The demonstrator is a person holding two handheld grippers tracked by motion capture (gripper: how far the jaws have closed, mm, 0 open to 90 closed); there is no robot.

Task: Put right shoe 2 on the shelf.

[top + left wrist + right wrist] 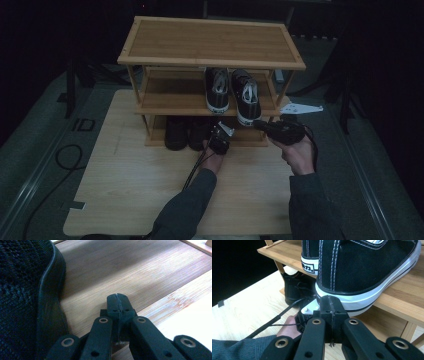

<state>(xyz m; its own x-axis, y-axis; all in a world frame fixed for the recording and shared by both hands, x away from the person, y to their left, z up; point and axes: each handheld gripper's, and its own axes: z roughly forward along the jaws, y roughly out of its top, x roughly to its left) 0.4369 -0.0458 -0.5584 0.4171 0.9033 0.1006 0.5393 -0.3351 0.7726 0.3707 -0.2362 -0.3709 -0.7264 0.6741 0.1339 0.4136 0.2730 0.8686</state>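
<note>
We see our left gripper (pixel 218 141) low by the bottom shelf, jaws pressed together on nothing, just beside a dark mesh shoe (pixel 27 297) with a smooth rubber edge. We think we are between grabs. Our right gripper (pixel 262 123), jaws together and holding nothing, points at the black cloth sneaker (pixel 367 270) poking off the middle shelf (pixel 170 95) of the wooden rack. Next, we open those jaws and push or grab its white heel
</note>
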